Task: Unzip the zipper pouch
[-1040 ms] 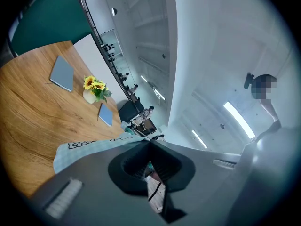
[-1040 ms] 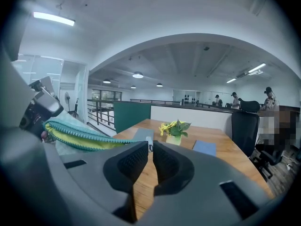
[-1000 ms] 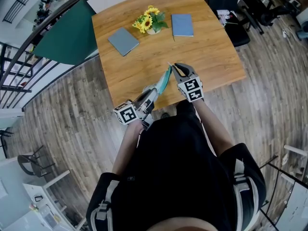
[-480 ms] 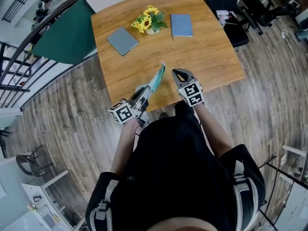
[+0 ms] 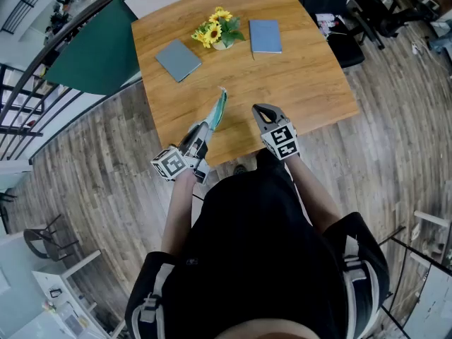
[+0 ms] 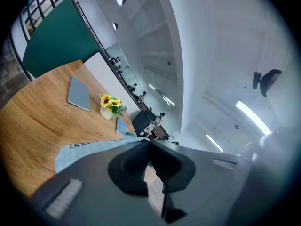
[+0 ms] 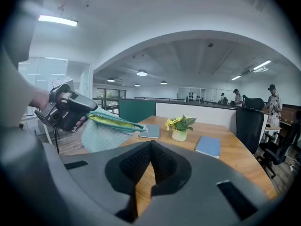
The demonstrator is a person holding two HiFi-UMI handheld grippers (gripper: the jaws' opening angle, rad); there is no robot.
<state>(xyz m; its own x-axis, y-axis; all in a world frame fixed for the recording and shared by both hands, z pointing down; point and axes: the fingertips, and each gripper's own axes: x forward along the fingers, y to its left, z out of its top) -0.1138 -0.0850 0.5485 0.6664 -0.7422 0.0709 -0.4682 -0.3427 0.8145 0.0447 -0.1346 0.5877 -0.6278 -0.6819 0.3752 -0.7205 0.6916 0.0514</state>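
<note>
Zipper pouch (image 5: 215,111) is clamped at its near end in my left claw (image 5: 200,131), above the near edge of the surface (image 5: 304,76); my right claw (image 5: 261,109), closed and empty, sits apart to its right.

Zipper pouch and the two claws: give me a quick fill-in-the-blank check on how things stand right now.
1. The pale teal fabric zipper pouch is clamped in the ____ claw.
2. The right claw is shut and holds ____.
3. The count of flat blue-grey notebooks lying on the wooden table is ____.

Missing words: left; nothing; two.
</note>
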